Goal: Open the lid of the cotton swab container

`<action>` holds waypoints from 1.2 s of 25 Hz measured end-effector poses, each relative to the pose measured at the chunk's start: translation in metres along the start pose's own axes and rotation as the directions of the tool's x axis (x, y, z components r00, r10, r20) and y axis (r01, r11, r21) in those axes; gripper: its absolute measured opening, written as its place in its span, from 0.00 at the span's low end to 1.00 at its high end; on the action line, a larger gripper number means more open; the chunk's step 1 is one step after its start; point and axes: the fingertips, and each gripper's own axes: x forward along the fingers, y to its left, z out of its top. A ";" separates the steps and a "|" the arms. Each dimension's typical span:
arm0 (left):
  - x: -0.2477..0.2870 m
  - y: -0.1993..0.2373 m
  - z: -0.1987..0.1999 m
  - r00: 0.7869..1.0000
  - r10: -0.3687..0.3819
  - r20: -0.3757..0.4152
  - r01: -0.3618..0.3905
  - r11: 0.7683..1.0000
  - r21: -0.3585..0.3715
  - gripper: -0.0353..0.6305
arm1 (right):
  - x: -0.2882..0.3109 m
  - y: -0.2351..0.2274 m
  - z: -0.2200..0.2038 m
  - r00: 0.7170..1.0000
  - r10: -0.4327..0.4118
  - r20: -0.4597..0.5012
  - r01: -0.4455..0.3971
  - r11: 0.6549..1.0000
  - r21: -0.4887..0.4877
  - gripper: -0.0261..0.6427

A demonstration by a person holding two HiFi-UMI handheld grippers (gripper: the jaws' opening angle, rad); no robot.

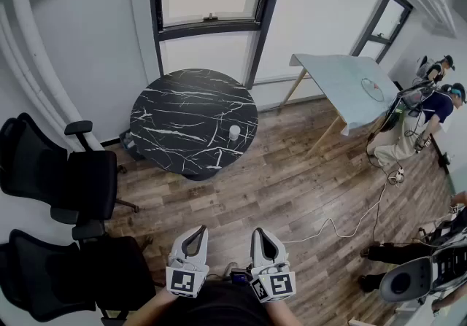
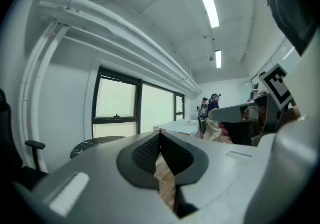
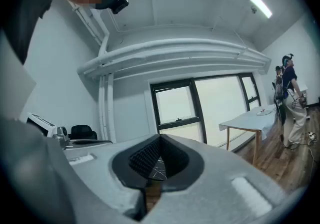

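A: Wood floor point(image 1: 292, 193) is taking up most of this office room, and nothing is being handled yet. Jaws first?

B: Left gripper point(image 1: 197, 232) is sitting fully closed, pads point(image 2: 145, 150) meeting and nothing between them. Only floor is showing through the slit in the left gripper view. Right gripper point(image 1: 261, 232) is the same, pressed together and gripping nothing.

A: Both are hanging low at the bottom of the head view, side by side, pointing forward. Container?

B: Small white cotton swab container point(image 1: 234, 133) is standing upright on the round black marble table point(image 1: 164, 135), near its right-hand edge and well apart from both grippers. Its lid is too small to read from here.

A: So I'm judging the step as the approach, with the task not started. Doing it well is probably meaning walking in and opening both sets of jaws before reaching. Then one gripper is steadying the body while the other is working the lid.

B: It's sitting close to the rim, so a sideways nudge is risking knocking it off.

A: Room for moving: floor between grippers and table is looking open. Black office chairs point(image 1: 80, 171) are crowding the left and a white cable point(image 1: 343, 226) is trailing across the floor on the right. Farther right, a white table point(image 1: 343, 84) and other people point(image 1: 430, 109) are taking up that side.

B: Straight ahead is looking like the cleanest line.
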 end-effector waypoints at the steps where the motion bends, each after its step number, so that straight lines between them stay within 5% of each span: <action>1: 0.000 0.000 0.000 1.000 -0.001 0.002 0.001 1.000 0.002 0.06 | 0.000 0.001 0.000 1.000 0.002 0.001 -0.002 1.000 -0.001 0.03; 30: -0.028 0.043 -0.010 0.998 -0.055 0.024 0.056 0.998 -0.021 0.06 | 0.009 0.057 0.001 0.999 -0.038 0.029 0.038 0.999 -0.012 0.03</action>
